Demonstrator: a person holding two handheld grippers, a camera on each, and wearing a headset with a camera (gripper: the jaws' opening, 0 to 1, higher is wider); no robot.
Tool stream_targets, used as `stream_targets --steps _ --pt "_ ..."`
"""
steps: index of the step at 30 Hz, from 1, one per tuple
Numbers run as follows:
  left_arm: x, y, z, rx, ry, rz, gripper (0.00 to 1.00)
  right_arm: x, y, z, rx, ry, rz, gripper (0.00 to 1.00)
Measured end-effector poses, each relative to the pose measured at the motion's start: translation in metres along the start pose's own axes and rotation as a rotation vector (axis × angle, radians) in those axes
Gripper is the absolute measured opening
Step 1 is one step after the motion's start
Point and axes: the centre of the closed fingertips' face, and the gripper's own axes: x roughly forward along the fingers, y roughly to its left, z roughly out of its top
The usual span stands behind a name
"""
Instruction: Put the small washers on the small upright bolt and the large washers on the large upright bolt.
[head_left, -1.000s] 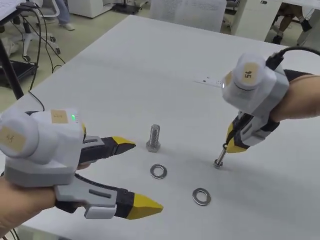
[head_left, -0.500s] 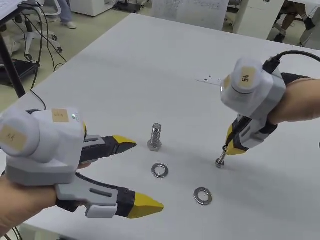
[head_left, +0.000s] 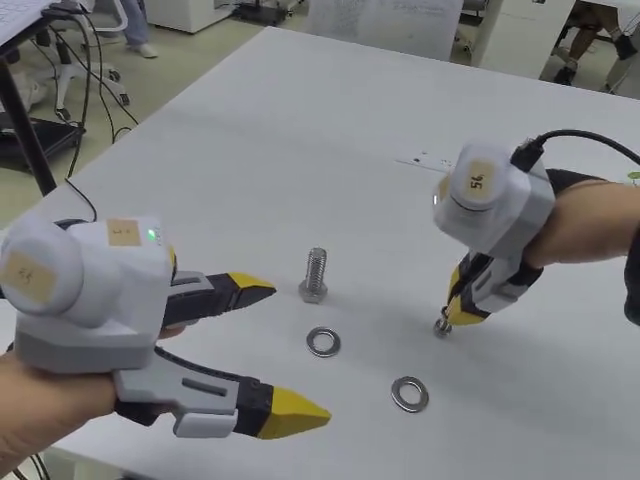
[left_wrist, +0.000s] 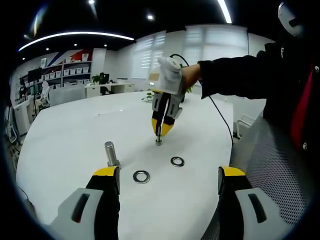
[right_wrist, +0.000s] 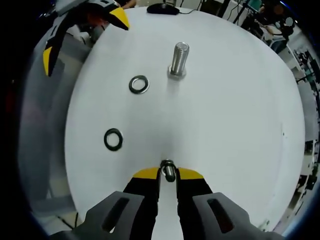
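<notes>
On the white table (head_left: 300, 150), the small bolt (right_wrist: 168, 170) stands upright between the right gripper's (right_wrist: 168, 174) nearly closed jaws, whether pinched I cannot tell, with one washer (head_left: 408, 393) lying flat nearby, another washer (head_left: 323, 342) just beside the upright large bolt (head_left: 315, 275), and the left gripper (head_left: 292, 350) hovering near them, jaws spread wide.

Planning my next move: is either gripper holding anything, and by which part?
Left gripper: open, nothing held. Right gripper: jaws close around the top of the small bolt; firm grip cannot be told.
</notes>
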Motion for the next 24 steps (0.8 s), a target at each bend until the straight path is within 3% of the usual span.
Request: stream_targets --steps 15,24 --pt "-0.001 0.0 -0.001 -0.002 0.003 0.0 0.8 0.015 0.0 0.0 0.003 0.009 -0.002 0.14" --pt "-0.001 0.0 -0.001 -0.002 0.004 0.002 0.8 0.015 0.001 0.001 0.003 0.007 -0.001 0.14"
